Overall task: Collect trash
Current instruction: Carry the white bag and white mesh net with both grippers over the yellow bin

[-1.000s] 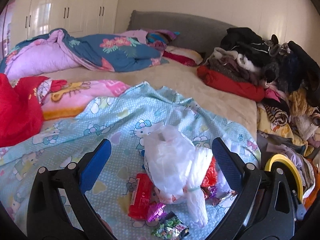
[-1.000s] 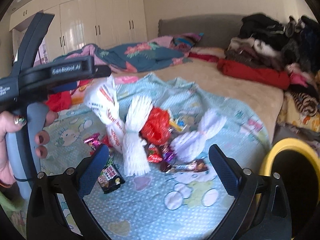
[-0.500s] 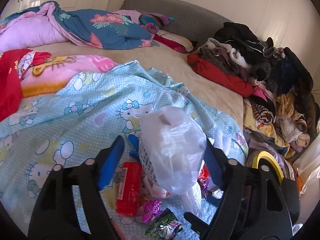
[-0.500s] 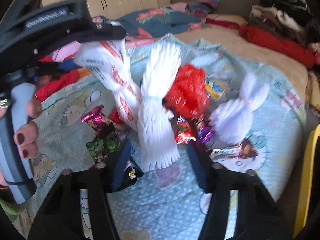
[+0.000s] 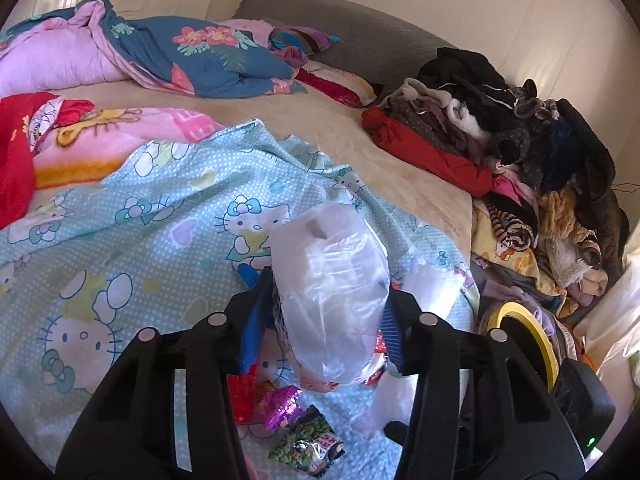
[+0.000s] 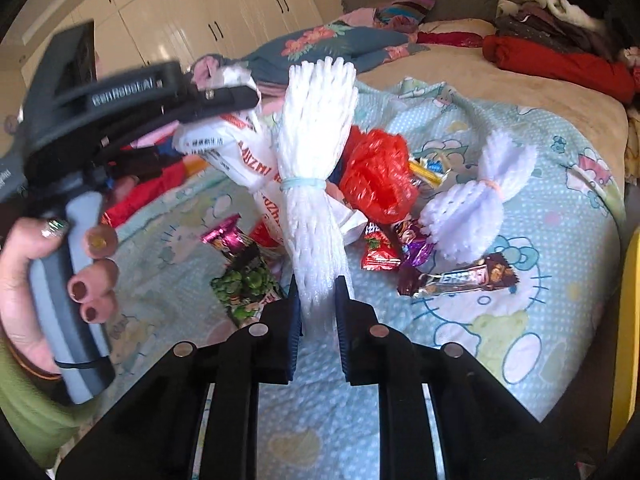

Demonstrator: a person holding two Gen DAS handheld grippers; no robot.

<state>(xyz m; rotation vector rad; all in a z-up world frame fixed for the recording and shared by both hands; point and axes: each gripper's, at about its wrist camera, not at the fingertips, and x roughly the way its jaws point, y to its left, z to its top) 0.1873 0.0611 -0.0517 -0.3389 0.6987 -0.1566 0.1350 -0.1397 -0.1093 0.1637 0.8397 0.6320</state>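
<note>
The white foam net (image 6: 310, 184), tied with a pale blue band, stands up from the near part of the litter on the light blue cartoon sheet (image 6: 540, 208), and the right gripper (image 6: 318, 304), whose jaws have just been closing, pinches its lower end. Left of it the white plastic bag (image 5: 332, 296) is squeezed between the just-closing jaws of the left gripper (image 5: 326, 316). Around them lie a red plastic bag (image 6: 378, 176), a second foam net (image 6: 476, 208) and snack wrappers (image 6: 456, 276). A yellow-rimmed bin (image 5: 528, 336) sits at the right.
</note>
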